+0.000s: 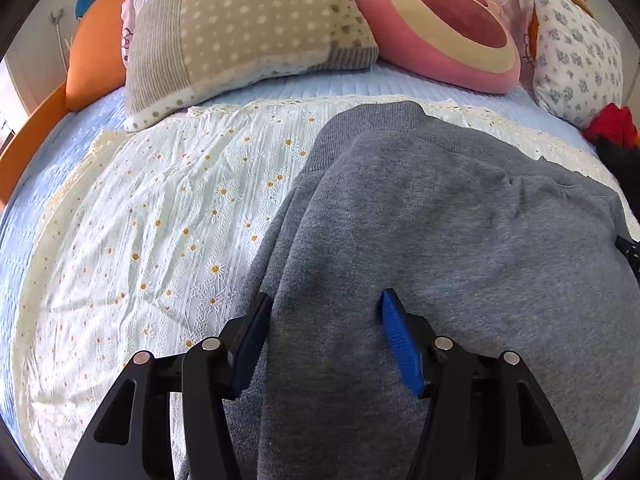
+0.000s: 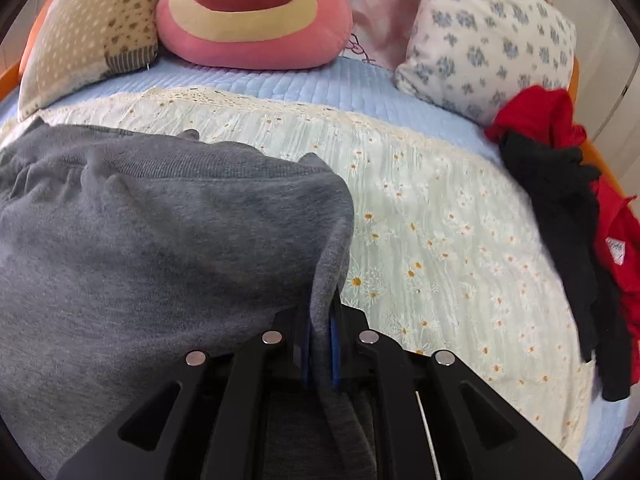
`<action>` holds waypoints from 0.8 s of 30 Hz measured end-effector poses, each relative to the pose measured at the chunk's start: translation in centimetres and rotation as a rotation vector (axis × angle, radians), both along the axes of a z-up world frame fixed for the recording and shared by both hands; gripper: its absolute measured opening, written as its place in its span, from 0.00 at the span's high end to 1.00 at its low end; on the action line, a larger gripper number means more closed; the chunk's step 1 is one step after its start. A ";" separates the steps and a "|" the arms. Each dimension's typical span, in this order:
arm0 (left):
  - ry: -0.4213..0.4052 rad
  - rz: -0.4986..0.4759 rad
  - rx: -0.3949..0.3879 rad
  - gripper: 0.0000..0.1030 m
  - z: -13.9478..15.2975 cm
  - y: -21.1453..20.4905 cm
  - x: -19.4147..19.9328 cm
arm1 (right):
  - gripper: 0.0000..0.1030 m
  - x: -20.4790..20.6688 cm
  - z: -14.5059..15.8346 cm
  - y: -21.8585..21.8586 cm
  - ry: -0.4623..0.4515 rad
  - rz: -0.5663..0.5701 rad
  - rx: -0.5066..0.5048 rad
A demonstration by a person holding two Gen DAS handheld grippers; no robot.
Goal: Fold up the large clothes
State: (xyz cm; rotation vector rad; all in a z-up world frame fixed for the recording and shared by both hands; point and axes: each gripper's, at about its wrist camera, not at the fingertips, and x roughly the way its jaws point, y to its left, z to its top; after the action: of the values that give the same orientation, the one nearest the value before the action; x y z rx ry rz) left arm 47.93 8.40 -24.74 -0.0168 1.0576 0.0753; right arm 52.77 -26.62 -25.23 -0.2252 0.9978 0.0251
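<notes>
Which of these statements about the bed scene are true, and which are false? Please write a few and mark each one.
1. The right gripper is shut on the edge of the grey sweatshirt. True.
2. The left gripper is clamped tight on the sweatshirt. False: its jaws stand apart, with grey fabric lying between them.
3. A heap of red and black clothes lies on the bed, to the right of the sweatshirt. True.
4. The pink plush cushion rests on top of the sweatshirt. False: it sits apart, at the head of the bed among the pillows.
5. The sweatshirt lies on a daisy-print cover. True.
</notes>
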 end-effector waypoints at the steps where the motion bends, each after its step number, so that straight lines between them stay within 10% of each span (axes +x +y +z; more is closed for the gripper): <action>1: 0.001 0.007 -0.002 0.41 0.3 0.0 -0.1 | 0.84 -0.1 0.3 -0.2 0.002 -0.001 0.007; 4: -0.008 0.017 -0.035 0.42 2.0 0.4 -0.9 | 0.51 -1.0 2.7 -1.4 -0.004 -0.017 0.080; 12: -0.078 -0.040 -0.046 0.42 7.4 1.5 -6.3 | 0.49 -8.4 9.3 -2.2 -0.078 0.096 0.161; 24: 0.021 0.040 -0.169 0.34 -0.2 4.4 -7.6 | 0.48 -11.4 2.9 -1.1 0.046 0.107 0.196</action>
State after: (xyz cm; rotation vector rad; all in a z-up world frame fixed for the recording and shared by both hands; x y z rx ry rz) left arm 40.33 12.84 -24.95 -0.1901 1.0829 0.0218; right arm 41.34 -27.68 -22.30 -0.0985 1.0209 0.2260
